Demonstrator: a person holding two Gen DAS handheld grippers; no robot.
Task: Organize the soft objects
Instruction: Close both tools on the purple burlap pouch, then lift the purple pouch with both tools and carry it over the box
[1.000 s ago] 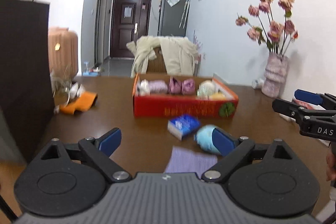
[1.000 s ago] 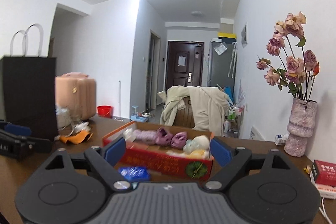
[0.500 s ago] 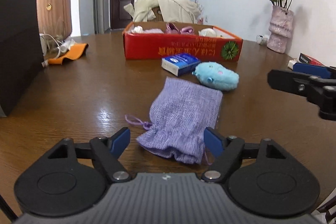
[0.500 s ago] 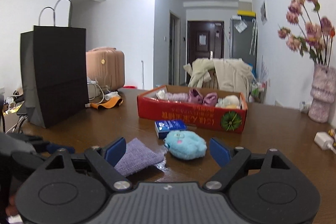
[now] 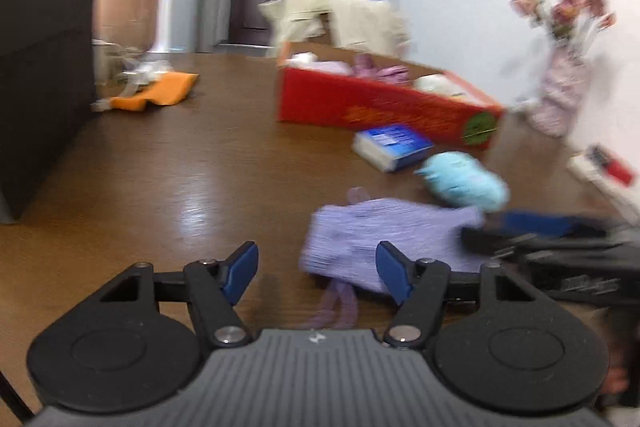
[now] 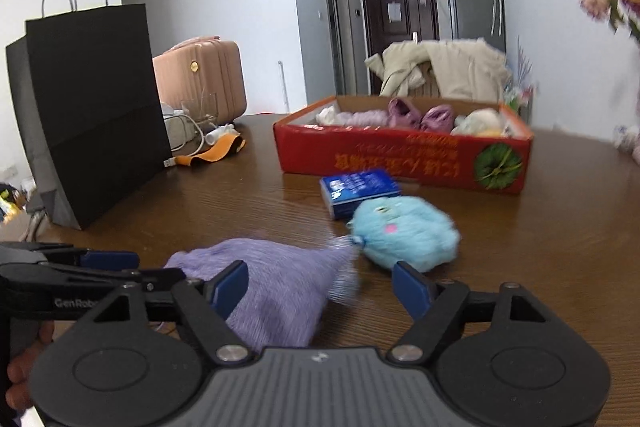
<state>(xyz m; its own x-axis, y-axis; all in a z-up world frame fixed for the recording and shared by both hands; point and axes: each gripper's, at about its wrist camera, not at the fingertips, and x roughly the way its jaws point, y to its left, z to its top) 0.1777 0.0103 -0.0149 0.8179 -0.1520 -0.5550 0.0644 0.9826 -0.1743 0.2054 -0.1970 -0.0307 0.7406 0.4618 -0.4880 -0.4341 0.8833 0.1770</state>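
A purple knitted drawstring pouch (image 5: 376,239) lies flat on the brown table; it also shows in the right wrist view (image 6: 276,283). A fluffy light-blue plush toy (image 6: 404,233) lies just beyond it, also in the left wrist view (image 5: 464,183). A red cardboard box (image 6: 404,155) farther back holds several soft items. My left gripper (image 5: 318,273) is open and empty at the pouch's near left corner. My right gripper (image 6: 320,287) is open and empty, low over the pouch's right end, and shows at the right of the left wrist view (image 5: 500,231).
A small blue box (image 6: 358,189) lies between the plush and the red box. A tall black paper bag (image 6: 88,111) stands at the left, with an orange strap (image 6: 212,153) and cables beside it. A vase of pink flowers (image 5: 560,95) stands at the right by the wall.
Both grippers have dropped toward the table and closed in on the purple pouch. The right gripper has come in from the right to the pouch's far end. Both stay open.
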